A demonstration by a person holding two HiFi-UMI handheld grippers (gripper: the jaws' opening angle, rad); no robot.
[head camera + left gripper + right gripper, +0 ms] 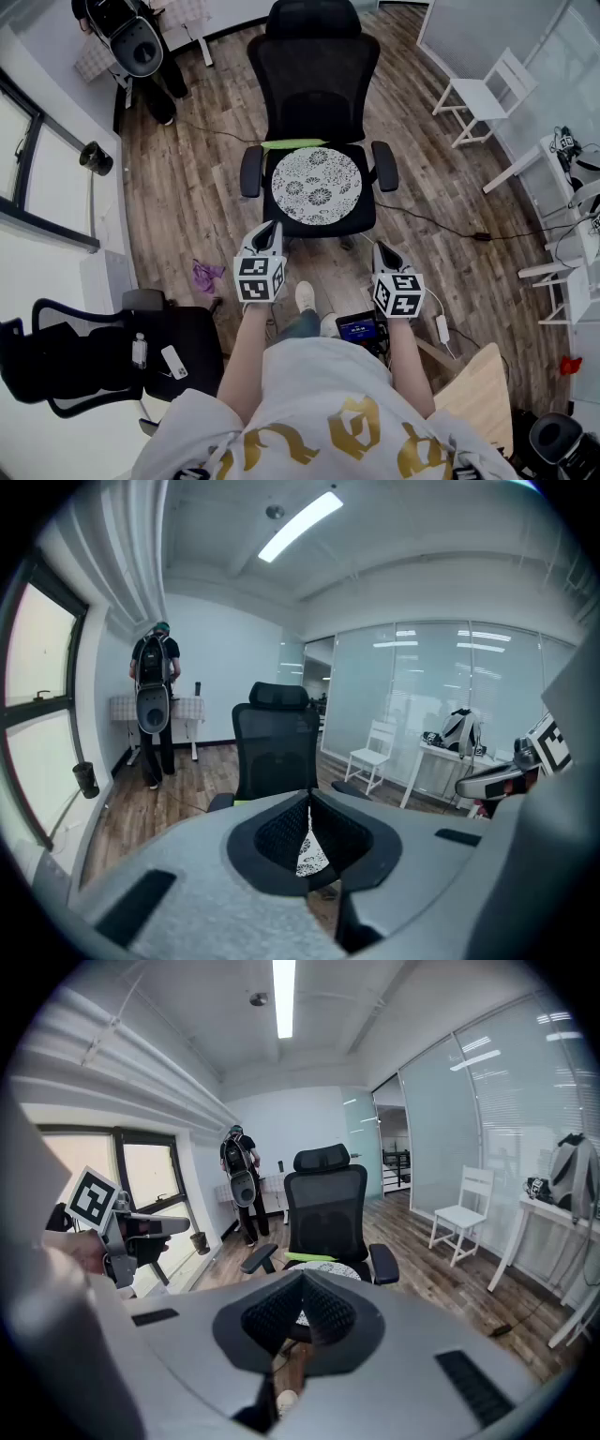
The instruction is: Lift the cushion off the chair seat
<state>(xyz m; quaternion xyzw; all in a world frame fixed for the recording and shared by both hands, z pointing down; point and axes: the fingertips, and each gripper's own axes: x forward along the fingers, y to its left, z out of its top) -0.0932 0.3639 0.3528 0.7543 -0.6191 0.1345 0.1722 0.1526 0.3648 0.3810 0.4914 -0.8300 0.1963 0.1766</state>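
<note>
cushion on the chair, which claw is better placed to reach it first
Left, narrowly: the left claw is nearer the cushion, by its front edge; the right claw sits further back and off to the side. Both are shut.

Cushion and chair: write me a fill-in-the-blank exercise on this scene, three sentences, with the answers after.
The round patterned cushion lies on the ____ of the black office chair.
The left gripper and the right gripper both have their jaws ____, holding nothing.
The small chair at the head view's upper right is ____ in colour.
Missing words: seat; shut; white.
</note>
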